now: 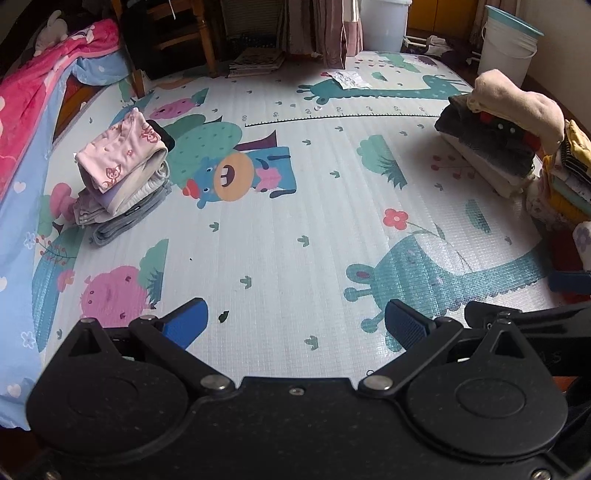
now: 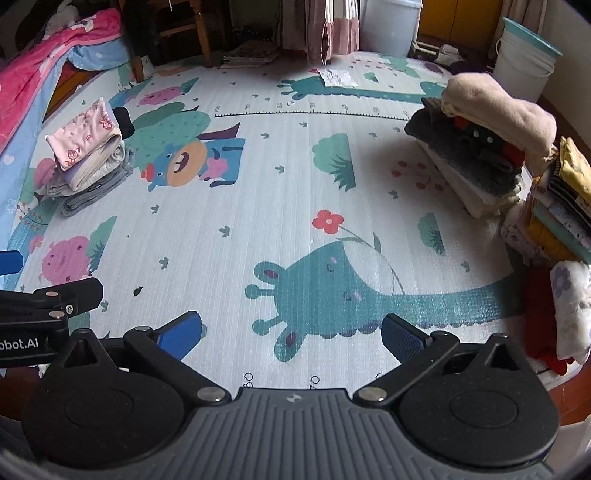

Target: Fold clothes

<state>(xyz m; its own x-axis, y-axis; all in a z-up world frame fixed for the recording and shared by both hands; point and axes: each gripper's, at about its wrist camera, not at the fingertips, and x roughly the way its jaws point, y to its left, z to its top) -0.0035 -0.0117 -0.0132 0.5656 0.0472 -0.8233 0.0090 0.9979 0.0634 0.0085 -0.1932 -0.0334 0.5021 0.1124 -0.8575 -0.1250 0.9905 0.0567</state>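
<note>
Meanwhile, at the far left, a pink and blue blanket [image 1: 26, 122] drapes down beside a cartoon-printed play mat [image 1: 295, 229] that covers the floor. Near the mat's left edge sits a stack of folded clothes [image 1: 123, 177], a pink patterned garment [image 2: 86, 134] on top and grey layers beneath, with a small black object [image 1: 162, 133] just behind it. Wooden chair legs [image 2: 201, 33] and a pile of papers [image 1: 256, 61] stand along the back edge, and a crumpled sheet of paper [image 2: 334, 76] lies on the mat near a hanging curtain [image 2: 334, 27]. Low over the bare middle of the mat, the left gripper [image 1: 295, 323] hovers with its blue-padded jaws wide apart and nothing between them. The right gripper [image 2: 291, 332] is beside it, likewise spread open and empty above a teal giraffe print [image 2: 332, 288]. To the right rises a second pile of clothes [image 2: 480, 147], a beige fleece piece [image 1: 521, 103] slumped over dark grey and white layers. Just beside it, at the mat's right edge, a taller stack of yellow, striped and teal garments [image 2: 561, 206] leans, with a floral cloth [image 2: 570, 306] below. A white bucket [image 1: 508, 44] with a teal rim stands in the far right corner.
</note>
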